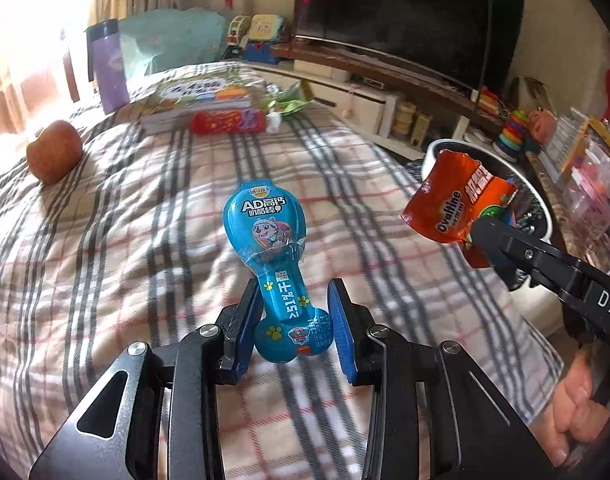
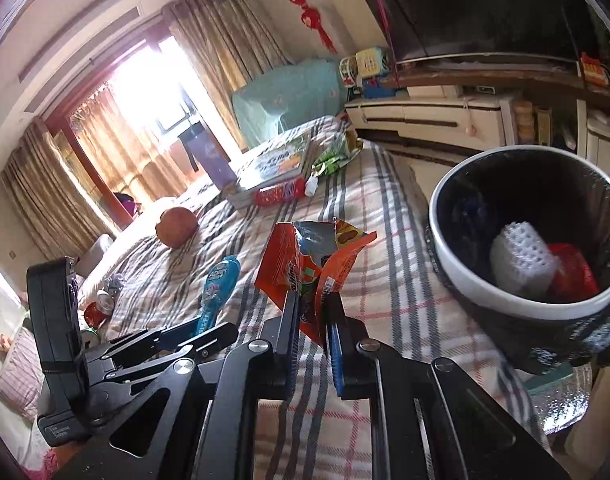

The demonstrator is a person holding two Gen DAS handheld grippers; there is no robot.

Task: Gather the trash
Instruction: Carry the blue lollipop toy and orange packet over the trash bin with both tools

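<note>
A blue cheese-stick wrapper lies on the plaid blanket. My left gripper is open, its blue pads on either side of the wrapper's narrow stem. My right gripper is shut on an orange Ovaltine wrapper and holds it above the blanket, left of the bin. The wrapper also shows in the left wrist view, with the bin's white rim behind it. The bin has a black liner and holds white and red trash. The blue wrapper shows in the right wrist view.
An apple sits at the left of the blanket. At the far end lie a stack of books, a red packet, a green wrapper and a purple bottle. A TV and shelves stand beyond.
</note>
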